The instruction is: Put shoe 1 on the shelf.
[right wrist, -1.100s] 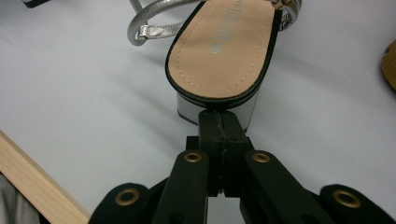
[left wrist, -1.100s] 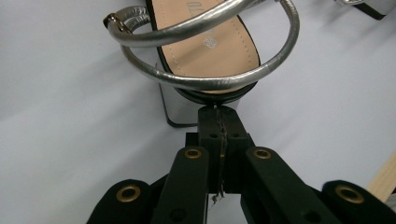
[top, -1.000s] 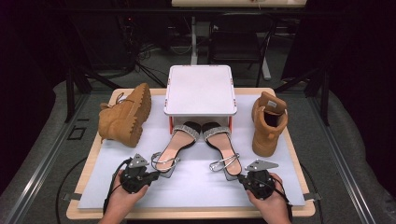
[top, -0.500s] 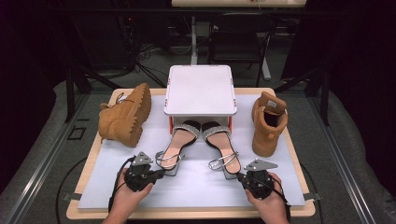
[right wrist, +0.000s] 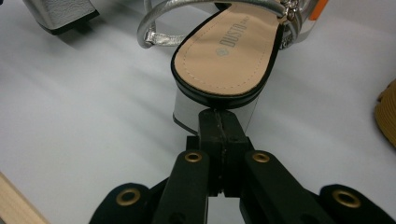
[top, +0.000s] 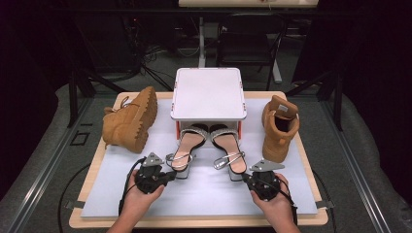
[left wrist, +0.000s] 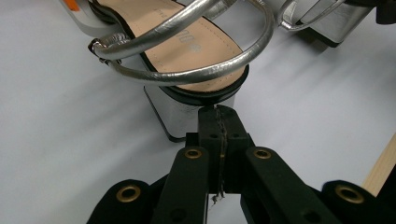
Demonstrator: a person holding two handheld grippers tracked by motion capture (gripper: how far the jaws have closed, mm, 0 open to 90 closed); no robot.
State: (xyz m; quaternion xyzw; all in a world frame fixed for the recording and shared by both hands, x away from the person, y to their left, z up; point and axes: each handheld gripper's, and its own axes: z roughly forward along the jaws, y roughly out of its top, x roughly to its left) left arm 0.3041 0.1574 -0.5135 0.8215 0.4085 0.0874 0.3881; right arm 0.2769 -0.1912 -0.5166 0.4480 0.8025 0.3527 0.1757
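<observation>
Sandal [right wrist: 229,56] insole print: "DUSTO"

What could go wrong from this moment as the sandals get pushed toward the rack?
Both hand-held grippers, left and right, are shut, tips at the heel blocks of the left sandal and right sandal. A tip may slip off, twisting a sandal. Toes might catch the rack leg.
</observation>
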